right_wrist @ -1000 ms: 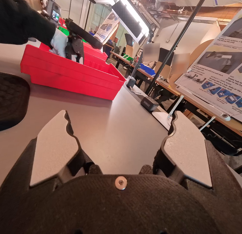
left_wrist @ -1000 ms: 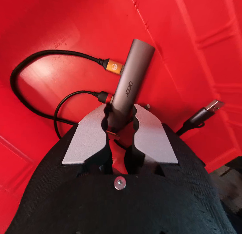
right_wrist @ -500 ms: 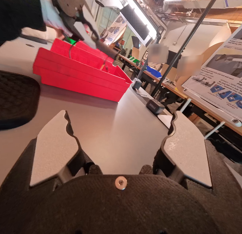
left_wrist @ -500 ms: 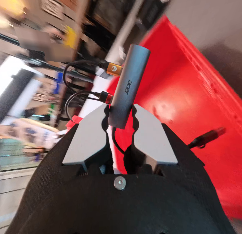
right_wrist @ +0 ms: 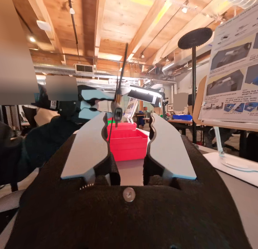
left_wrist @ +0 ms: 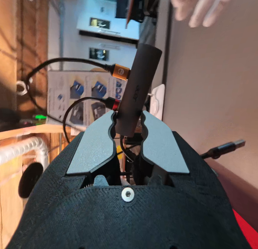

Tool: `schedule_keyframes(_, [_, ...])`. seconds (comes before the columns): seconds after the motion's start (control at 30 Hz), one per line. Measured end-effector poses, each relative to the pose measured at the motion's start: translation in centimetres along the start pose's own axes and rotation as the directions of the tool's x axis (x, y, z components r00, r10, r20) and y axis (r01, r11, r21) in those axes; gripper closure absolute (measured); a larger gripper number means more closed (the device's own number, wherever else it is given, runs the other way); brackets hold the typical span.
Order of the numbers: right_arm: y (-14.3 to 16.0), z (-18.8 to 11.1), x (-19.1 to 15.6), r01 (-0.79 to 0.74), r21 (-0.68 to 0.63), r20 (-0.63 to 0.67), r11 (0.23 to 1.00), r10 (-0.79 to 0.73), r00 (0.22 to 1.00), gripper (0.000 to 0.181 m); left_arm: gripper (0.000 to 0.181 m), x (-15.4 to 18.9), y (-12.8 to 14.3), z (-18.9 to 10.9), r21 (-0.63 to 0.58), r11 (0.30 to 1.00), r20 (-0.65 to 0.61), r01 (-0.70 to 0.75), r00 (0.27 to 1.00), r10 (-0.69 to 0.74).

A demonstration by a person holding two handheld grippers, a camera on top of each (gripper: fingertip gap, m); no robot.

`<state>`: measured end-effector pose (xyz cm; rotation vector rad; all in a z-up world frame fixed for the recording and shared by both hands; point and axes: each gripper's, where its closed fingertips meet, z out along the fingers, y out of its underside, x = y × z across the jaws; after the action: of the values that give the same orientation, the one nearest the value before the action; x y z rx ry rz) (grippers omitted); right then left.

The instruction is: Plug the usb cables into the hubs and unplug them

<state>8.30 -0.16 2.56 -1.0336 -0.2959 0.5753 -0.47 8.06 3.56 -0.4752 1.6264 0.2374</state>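
My left gripper [left_wrist: 128, 116] is shut on the near end of a grey USB hub [left_wrist: 139, 86] and holds it in the air, pointing forward. An orange plug [left_wrist: 121, 73] and a red plug [left_wrist: 113, 104] with black cables sit in the hub's left side. The hub's own USB plug [left_wrist: 229, 146] dangles at the right. In the right wrist view my right gripper [right_wrist: 127, 115] is open and empty. The left gripper [right_wrist: 103, 106] holds the hub [right_wrist: 118, 112] end-on just beyond its fingertips, the orange plug [right_wrist: 118, 98] on top.
Red bins [right_wrist: 125, 142] stand on the grey table [right_wrist: 129, 171] behind the hub. An instruction board [right_wrist: 230, 82] on a white stand is at the right, with a black disc on a pole [right_wrist: 194, 40] beside it. A blurred hand [left_wrist: 195, 9] shows far off.
My left gripper has lifted the hub out of the red bin and swung it in front of the right gripper. My right gripper has risen, turned toward it and narrowed its jaws.
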Motion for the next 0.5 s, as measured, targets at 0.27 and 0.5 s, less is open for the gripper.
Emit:
schedule_keyframes(0.27, [5.1, 1.1, -2.8, -0.156, -0.259, 0.156, 0.953, 0.201, 0.967, 0.138, 0.148, 5.1, -4.1, 1.8, 0.132, 0.973, -0.218, -0.191, 0.952, 0.216])
schedule_keyframes(0.5, [2.6, 0.7, -1.9, -0.287, -0.136, 0.163, 0.948, 0.307, 0.938, 0.167, 0.147, 3.3, -7.3, 2.2, 0.224, 0.960, -0.108, -0.167, 0.975, 0.195])
